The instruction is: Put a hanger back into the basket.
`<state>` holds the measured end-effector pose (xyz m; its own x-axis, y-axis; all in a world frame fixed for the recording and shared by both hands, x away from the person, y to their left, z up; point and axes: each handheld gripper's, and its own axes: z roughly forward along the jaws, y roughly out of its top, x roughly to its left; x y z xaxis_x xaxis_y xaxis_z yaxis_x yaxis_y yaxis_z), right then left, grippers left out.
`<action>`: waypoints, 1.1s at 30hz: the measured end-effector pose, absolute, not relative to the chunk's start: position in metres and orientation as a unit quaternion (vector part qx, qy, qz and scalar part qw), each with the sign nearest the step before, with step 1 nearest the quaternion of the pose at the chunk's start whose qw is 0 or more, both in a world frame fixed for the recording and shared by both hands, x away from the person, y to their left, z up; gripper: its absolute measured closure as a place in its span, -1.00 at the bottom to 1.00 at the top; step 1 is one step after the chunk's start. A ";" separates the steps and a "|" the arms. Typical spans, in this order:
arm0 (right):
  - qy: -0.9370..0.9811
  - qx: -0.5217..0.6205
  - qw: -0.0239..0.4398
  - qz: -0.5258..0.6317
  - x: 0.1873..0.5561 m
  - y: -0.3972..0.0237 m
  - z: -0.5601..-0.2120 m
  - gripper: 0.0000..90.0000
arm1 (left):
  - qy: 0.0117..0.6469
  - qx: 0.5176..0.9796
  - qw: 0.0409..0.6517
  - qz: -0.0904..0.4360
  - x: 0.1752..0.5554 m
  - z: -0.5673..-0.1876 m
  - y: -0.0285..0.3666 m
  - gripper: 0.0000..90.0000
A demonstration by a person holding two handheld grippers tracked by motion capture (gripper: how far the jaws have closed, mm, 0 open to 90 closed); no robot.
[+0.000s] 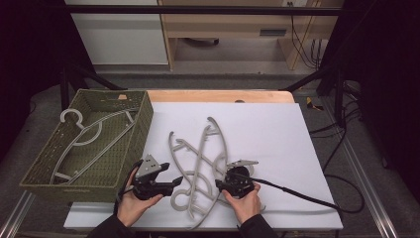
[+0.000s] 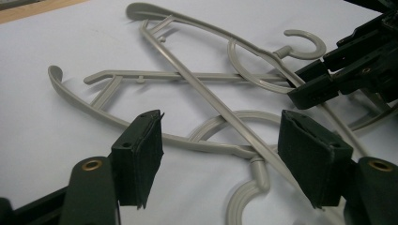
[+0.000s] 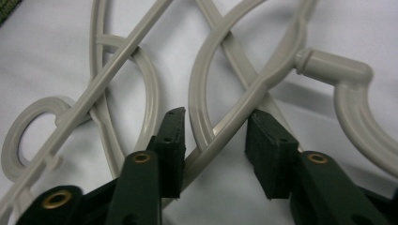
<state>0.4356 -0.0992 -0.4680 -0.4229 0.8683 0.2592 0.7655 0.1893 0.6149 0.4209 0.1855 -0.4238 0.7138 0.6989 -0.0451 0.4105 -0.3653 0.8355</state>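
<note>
A: Where do the hangers lie?

B: A crossed pile of grey plastic hangers [image 1: 198,163] rests on the white sheet [image 1: 277,134] covering the table, between the two hands. More grey hangers [image 1: 89,134] lie in the green woven basket [image 1: 141,124] at the left.

A: And the right gripper [image 3: 213,140]?

B: Its jaws are narrowed around a bar of one hanger [image 3: 244,103] in the pile, near that hanger's hook. The bar runs between the pads; the left pad looks to be at the bar, while a gap remains at the right pad, so no full pinch shows.

A: The left gripper [image 2: 220,159]?

B: Its jaws stand moderately wide, hovering just over the crossed bars [image 2: 225,112] of the pile, pads touching nothing. The right gripper's black jaws sit farther off, at the hangers.

A: Any writing or brand?

B: None can be read on the hangers, basket or grippers.
</note>
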 end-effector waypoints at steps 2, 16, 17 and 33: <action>0.772 0.530 0.067 0.344 0.437 -0.102 -0.466 0.38 | 0.342 0.810 0.448 0.161 0.421 -0.424 0.186 -0.31; 0.795 0.503 0.028 0.338 0.447 -0.131 -0.453 0.54 | 0.341 0.812 0.446 0.161 0.422 -0.425 0.186 -0.31; 0.796 0.501 0.037 0.337 0.446 -0.132 -0.452 0.53 | 0.341 0.812 0.446 0.160 0.422 -0.425 0.186 -0.31; 0.806 0.499 0.075 0.310 0.448 -0.139 -0.458 0.56 | 0.340 0.813 0.446 0.158 0.421 -0.425 0.185 -0.32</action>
<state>0.4476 -0.1388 -0.4576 -0.4911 0.8504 0.1887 0.7576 0.3101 0.5743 0.4215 0.1849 -0.4254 0.7186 0.6939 -0.0456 0.4117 -0.3717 0.8321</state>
